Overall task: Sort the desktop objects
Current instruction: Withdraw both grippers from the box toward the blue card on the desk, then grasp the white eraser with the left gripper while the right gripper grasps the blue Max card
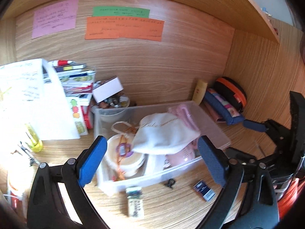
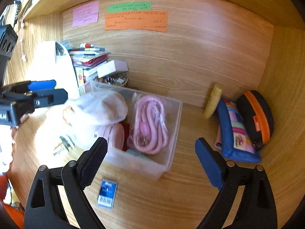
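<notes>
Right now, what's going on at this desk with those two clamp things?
A person is tidying the desk with a hand-held tool in each hand. Both the left tool and the right tool are open and hold nothing. They hover over a clear plastic bin already holding a white cloth pouch and a pink cord. A small blue packet lies loose on the desk in front.

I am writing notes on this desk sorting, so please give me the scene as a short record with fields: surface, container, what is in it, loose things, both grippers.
surface: wooden desk
container: clear plastic bin, open top
in bin: white cloth pouch, pink coiled cord, round tub
loose in front: small blue packet, black clip
right of bin: blue pencil case, black and orange pouch
left gripper: open, holds nothing
right gripper: open, holds nothing
</notes>
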A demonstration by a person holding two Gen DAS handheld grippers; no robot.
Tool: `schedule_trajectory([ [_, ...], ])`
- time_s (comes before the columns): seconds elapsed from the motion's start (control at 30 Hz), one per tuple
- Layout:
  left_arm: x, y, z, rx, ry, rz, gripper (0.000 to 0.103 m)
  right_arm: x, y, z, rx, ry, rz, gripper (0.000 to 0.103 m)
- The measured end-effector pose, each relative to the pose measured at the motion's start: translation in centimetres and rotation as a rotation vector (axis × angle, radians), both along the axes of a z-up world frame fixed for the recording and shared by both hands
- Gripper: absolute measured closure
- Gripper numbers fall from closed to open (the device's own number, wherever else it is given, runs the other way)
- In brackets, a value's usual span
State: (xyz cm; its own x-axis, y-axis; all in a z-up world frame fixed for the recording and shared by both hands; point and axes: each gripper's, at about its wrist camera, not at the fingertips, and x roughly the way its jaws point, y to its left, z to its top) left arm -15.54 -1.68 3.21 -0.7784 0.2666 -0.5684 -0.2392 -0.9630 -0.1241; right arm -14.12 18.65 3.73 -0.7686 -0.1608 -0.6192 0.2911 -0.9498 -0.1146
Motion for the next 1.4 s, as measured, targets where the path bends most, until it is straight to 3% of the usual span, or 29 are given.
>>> schedule_trajectory([
  [0.17,1.3,-1.6,-1.3,-0.061,-0.016,0.046,0.006,0.9,0.2,-1.3,0.001,-0.04,-0.011,0.011],
  [0.3,2.2,-3.1,-2.8,-0.099,-0.073,0.095,0.006,1.6,0.3,-2.8,0.026,-0.075,-0.03,0.011],
  [0.6,3.3,-4.3,-7.1,-0.135,-0.211,0.105,0.006,2.6,0.1,-6.4,0.025,-0.194,-0.027,0.011],
  [0.83,3.7,-3.2,-8.1,-0.141,-0.19,0.06,0.006,2.3,-0.9,-8.0,-0.063,-0.301,0.055,0.011],
  [0.9,3.8,-2.8,-8.1,-0.135,-0.178,0.048,0.011,2.2,-1.2,-8.2,-0.07,-0.311,0.07,0.011],
  [0.97,3.6,-2.3,-8.4,-0.15,-0.187,0.028,0.027,2.2,-1.4,-8.3,-0.076,-0.305,0.087,0.011],
  [1.1,3.2,-1.5,-9.2,-0.174,-0.208,-0.005,0.032,2.1,-1.8,-8.3,-0.085,-0.308,0.119,0.013],
  [1.17,3.0,-1.1,-9.6,-0.185,-0.218,-0.014,0.034,2.0,-2.0,-8.4,-0.073,-0.293,0.123,0.017],
  [1.3,2.3,-1.3,-10.5,-0.18,-0.266,-0.001,0.05,1.4,-2.7,-8.8,-0.051,-0.317,0.155,0.04],
  [1.4,2.3,-1.6,-10.5,-0.154,-0.273,-0.003,0.053,1.5,-3.0,-8.9,-0.031,-0.305,0.166,0.05],
])
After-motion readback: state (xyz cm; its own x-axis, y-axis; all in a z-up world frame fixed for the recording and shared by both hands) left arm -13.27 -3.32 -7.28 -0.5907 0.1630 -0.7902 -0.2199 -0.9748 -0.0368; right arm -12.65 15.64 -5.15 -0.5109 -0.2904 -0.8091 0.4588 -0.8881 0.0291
